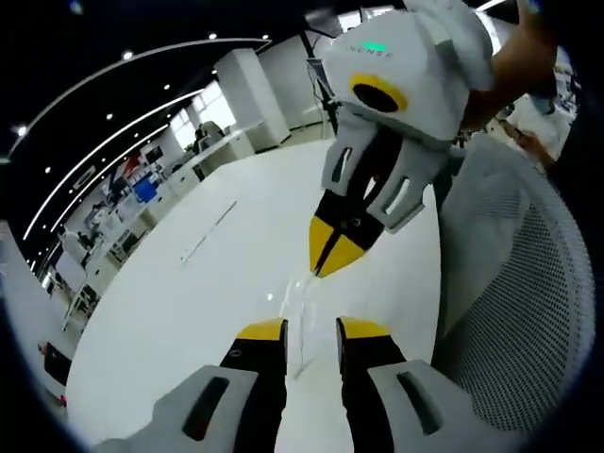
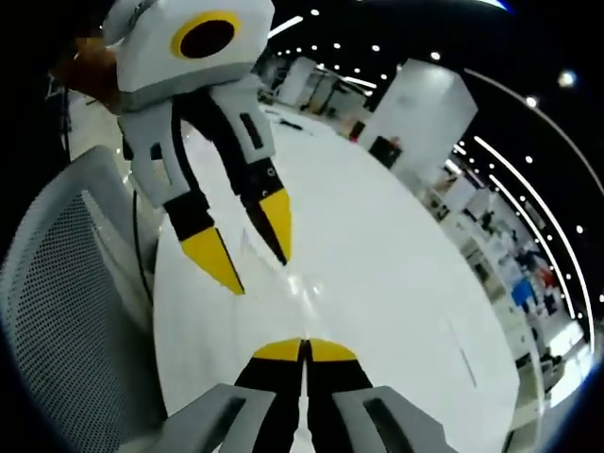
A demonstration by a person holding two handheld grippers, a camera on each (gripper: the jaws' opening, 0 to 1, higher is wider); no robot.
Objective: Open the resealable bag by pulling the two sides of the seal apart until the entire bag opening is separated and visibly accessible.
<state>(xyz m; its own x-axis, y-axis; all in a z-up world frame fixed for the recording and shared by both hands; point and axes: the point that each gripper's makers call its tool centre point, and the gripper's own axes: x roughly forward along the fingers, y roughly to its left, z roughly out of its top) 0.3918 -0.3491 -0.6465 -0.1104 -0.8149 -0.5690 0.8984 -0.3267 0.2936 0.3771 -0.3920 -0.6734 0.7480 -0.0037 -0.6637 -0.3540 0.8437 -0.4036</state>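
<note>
- Holding both grippers over the white table [image 1: 189, 283], you have them facing each other tip to tip.
- Your right gripper [image 1: 332, 247] has its yellow tips pressed together, pinching the upper edge of the clear resealable bag [image 1: 300, 316].
- Your left gripper [image 1: 310, 332] has its jaws spread, with the thin bag film standing between them.
- A mesh chair [image 2: 66, 311] sits just beside the table edge.

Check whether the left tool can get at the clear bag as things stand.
Probably yes: the left tool is open with the clear bag lying between its jaws, nothing in the way. The right tool, shut, seems to pinch the bag's far edge just beyond.
</note>
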